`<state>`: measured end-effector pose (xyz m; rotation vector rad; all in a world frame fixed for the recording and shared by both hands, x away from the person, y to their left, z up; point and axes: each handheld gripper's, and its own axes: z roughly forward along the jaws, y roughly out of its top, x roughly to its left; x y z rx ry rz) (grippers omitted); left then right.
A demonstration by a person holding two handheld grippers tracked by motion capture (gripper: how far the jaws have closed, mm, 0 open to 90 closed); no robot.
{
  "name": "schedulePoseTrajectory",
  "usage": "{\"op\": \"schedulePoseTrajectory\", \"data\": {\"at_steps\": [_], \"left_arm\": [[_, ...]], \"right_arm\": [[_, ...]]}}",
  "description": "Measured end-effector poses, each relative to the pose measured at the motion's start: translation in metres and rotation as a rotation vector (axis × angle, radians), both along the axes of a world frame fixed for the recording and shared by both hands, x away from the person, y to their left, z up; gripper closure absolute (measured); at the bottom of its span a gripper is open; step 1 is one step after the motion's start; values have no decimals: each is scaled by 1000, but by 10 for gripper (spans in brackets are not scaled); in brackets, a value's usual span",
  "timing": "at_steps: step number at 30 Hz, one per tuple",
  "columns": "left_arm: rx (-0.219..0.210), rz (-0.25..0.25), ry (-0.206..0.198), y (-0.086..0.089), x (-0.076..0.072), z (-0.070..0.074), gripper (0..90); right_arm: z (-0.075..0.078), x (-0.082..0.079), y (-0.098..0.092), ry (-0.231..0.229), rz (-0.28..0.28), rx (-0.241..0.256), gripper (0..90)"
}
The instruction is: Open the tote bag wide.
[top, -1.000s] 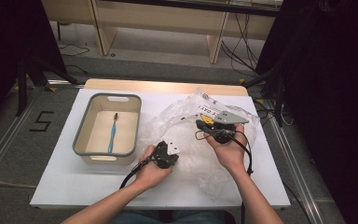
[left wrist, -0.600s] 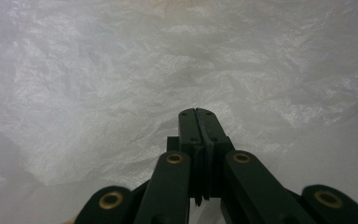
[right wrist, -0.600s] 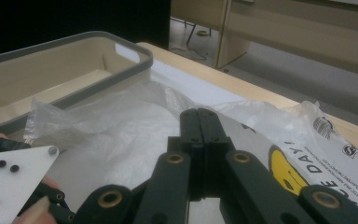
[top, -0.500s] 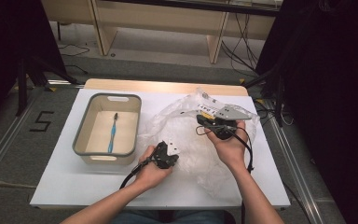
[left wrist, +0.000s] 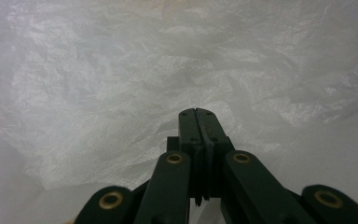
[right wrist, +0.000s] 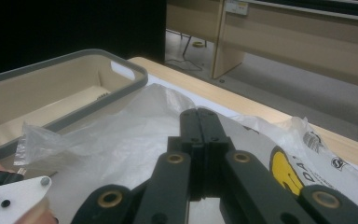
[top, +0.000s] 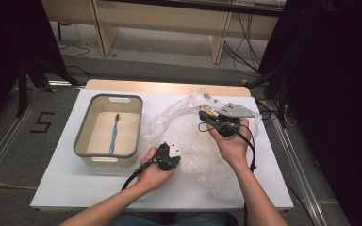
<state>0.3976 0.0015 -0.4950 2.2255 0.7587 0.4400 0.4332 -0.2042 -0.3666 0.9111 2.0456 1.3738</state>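
In the left gripper view the bag (left wrist: 121, 84) is running off every edge, and its far folds are blurring into white. The left hand-held gripper (left wrist: 199, 114) has its jaws pressed together, but whether film is lying between them is hard to say. In the right gripper view the bag's print (right wrist: 303, 175) is being cut off at the corner, and the bin (right wrist: 74, 74) is leaving the frame. The brush (top: 114, 134) is showing too small for detail.

A big, thin, see-through white plastic bag (top: 188, 136) lies crumpled on the table. It spreads under and around the right gripper (top: 202, 114), and in front of the left gripper (top: 174, 149).
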Motion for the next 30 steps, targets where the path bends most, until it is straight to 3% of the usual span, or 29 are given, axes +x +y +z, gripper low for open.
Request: {"op": "schedulePoseTrajectory", "data": {"at_steps": [15, 25, 30], "left_arm": [[20, 6, -12, -1, -1, 1, 893], [0, 3, 2, 1, -1, 2, 891], [-23, 7, -33, 7, -7, 13, 852]], "right_arm": [[7, -2, -2, -27, -4, 21, 900], [6, -2, 0, -29, 1, 25, 900], [6, -2, -1, -30, 2, 29, 900]]}}
